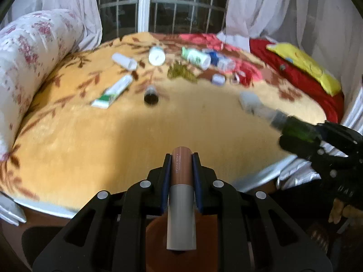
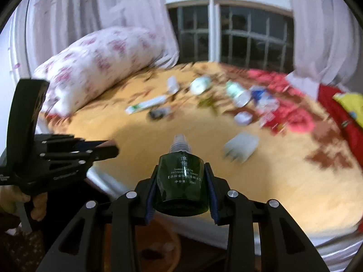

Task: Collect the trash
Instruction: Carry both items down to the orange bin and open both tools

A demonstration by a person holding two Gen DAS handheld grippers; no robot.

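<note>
My left gripper is shut on a lipstick tube with a brown cap and grey body, held over the near edge of the bed. My right gripper is shut on a dark green toner bottle with a clear neck; it also shows in the left wrist view at the right. Trash lies on the yellow blanket: a toothpaste tube, a small dark bottle, white bottles, a green-labelled bottle and a grey-white box.
A floral pillow lies at the bed's left. A red cloth and a yellow item lie at the right. Curtains and a barred window stand behind. A brown round container sits on the floor below the bed edge.
</note>
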